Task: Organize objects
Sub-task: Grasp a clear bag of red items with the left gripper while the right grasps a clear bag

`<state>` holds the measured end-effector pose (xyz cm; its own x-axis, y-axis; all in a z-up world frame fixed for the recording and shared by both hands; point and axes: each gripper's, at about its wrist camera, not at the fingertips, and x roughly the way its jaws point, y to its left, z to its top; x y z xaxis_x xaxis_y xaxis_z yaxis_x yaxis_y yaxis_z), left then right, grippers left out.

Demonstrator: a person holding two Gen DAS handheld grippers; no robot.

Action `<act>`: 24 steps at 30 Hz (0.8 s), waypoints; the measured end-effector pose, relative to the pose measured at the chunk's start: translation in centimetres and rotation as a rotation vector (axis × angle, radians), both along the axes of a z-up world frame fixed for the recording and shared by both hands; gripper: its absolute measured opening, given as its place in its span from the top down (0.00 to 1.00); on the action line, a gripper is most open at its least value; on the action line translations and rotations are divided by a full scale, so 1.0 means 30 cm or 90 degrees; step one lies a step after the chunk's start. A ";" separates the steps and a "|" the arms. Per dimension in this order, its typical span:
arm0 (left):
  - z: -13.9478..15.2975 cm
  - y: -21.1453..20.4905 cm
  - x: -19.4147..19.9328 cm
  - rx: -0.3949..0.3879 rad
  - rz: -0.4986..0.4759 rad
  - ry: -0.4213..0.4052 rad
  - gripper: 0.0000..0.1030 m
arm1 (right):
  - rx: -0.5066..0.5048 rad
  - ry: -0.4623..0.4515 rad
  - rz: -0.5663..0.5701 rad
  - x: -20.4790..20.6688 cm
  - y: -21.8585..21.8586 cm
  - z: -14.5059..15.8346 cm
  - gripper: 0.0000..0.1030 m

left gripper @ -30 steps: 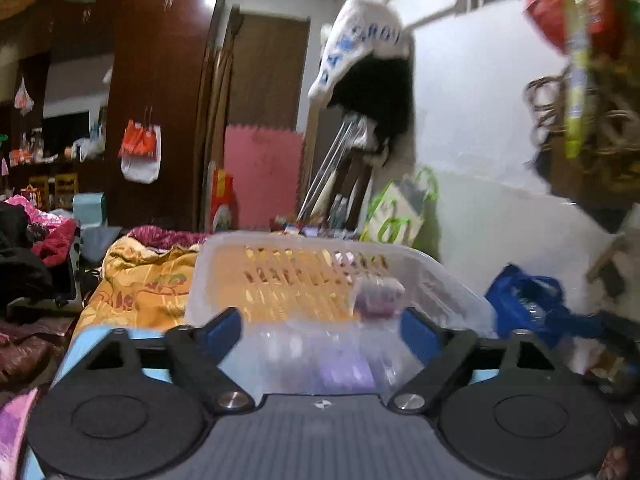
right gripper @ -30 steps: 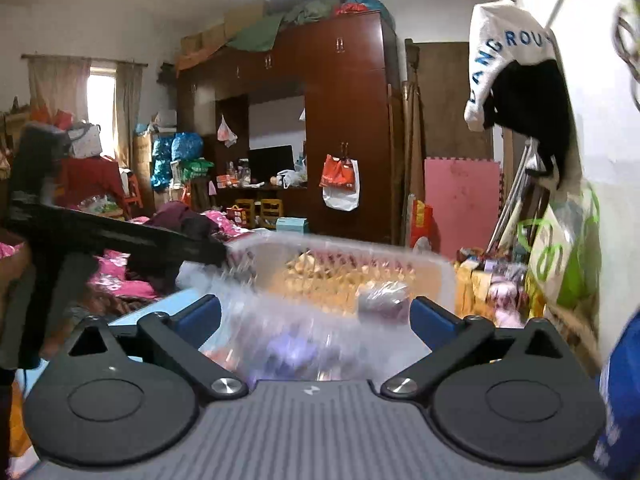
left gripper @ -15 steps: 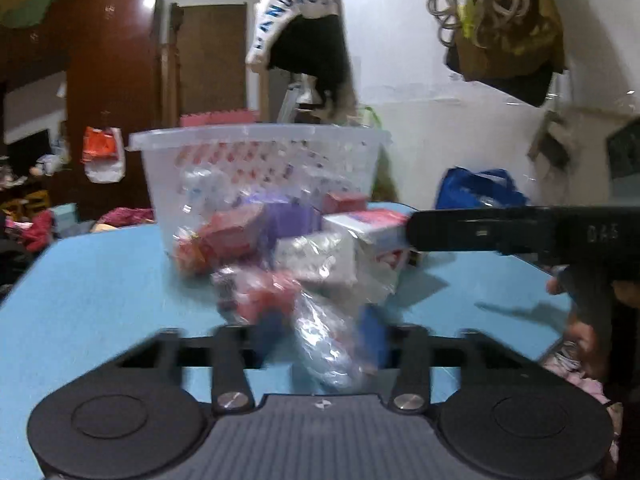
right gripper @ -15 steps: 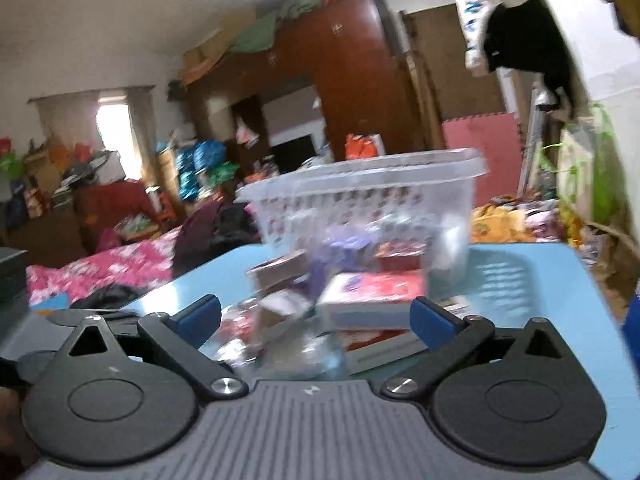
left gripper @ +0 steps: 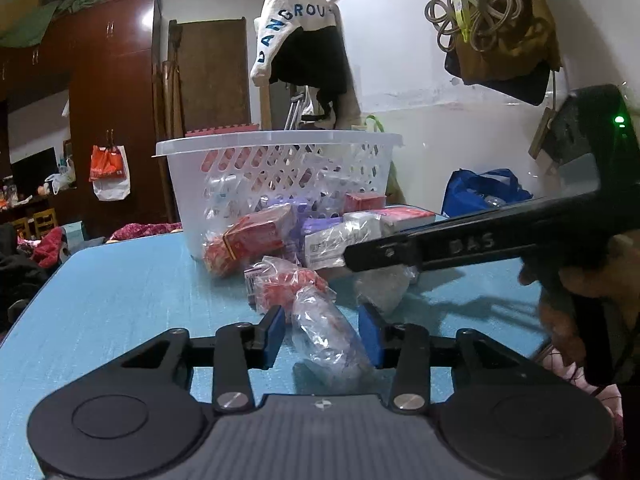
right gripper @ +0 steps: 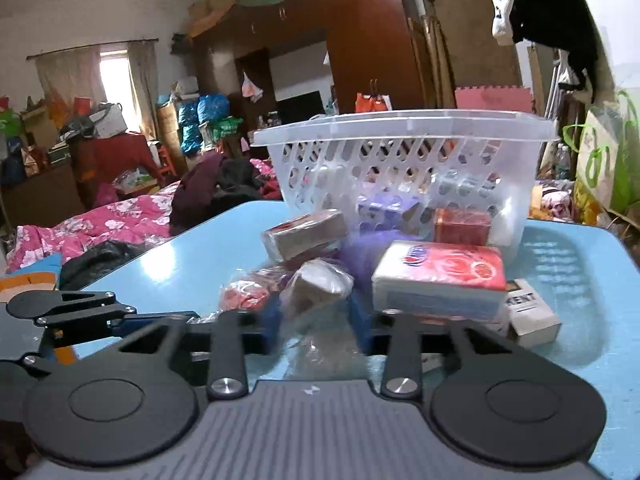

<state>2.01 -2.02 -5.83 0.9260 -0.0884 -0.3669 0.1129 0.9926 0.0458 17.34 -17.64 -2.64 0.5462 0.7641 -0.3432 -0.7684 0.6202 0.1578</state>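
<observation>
Blue laminate table top [left gripper: 120, 292], bearing the lot. Item one: a white perforated plastic basket [left gripper: 280, 168], upright at the far end, with small packets showing through its holes. Item two: the heap spilled in front of it, touching its near wall: a red-and-brown carton in clear wrap [left gripper: 256, 236], a purple packet [left gripper: 316, 226], a flat red-and-white tissue pack [right gripper: 438, 276], a small red box [right gripper: 462, 226] against the basket, and a white cigarette box marked KENT [right gripper: 530, 312] at the right edge of the heap.

Item three: a crinkled clear plastic bag with reddish and bluish contents [left gripper: 328, 340], lying nearest me. My left gripper [left gripper: 322, 332] straddles it, the blue pads [left gripper: 274, 330] partly closed and standing just beside the bag on either side; whether they press it I cannot tell.

Item four: a wrapped pale bundle in clear film [right gripper: 320, 288]. My right gripper [right gripper: 316, 328] has its jaws narrowed around the crumpled film below that bundle; a firm grip I cannot confirm. From the left wrist view, the right tool's black arm crosses above the heap.
</observation>
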 end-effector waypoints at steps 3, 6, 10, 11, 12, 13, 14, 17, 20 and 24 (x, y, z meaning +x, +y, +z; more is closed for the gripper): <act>0.009 0.005 -0.009 -0.005 0.004 -0.005 0.64 | 0.002 -0.027 -0.008 -0.035 -0.038 0.015 0.81; 0.013 0.012 -0.014 -0.006 0.004 -0.008 0.64 | 0.004 -0.038 -0.011 -0.042 -0.057 0.033 0.82; 0.022 0.023 -0.022 -0.016 0.003 -0.012 0.65 | 0.019 -0.042 -0.015 -0.039 -0.073 0.043 0.85; 0.027 0.024 -0.024 -0.016 0.003 -0.016 0.65 | 0.021 -0.046 -0.013 -0.043 -0.074 0.048 0.85; 0.033 0.025 -0.028 -0.015 0.005 -0.022 0.65 | 0.021 -0.051 -0.011 -0.047 -0.073 0.053 0.85; 0.038 0.030 -0.031 -0.018 0.007 -0.028 0.65 | 0.020 -0.057 -0.012 -0.048 -0.069 0.058 0.86; 0.042 0.035 -0.030 -0.020 0.008 -0.029 0.65 | 0.015 -0.060 -0.013 -0.048 -0.066 0.060 0.86; 0.041 0.051 -0.022 -0.023 0.015 -0.026 0.65 | 0.003 -0.059 -0.012 -0.032 -0.048 0.055 0.83; 0.040 0.070 -0.013 -0.033 0.020 -0.024 0.65 | -0.005 -0.068 0.003 -0.021 -0.007 0.048 0.52; 0.045 0.080 -0.018 -0.034 0.024 -0.028 0.65 | -0.074 -0.095 0.026 -0.012 0.102 0.043 0.48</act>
<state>1.47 0.38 -4.48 0.9442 -0.0719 -0.3213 0.0749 0.9972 -0.0031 16.97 -14.57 -1.33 0.5672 0.7467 -0.3474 -0.8028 0.5954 -0.0313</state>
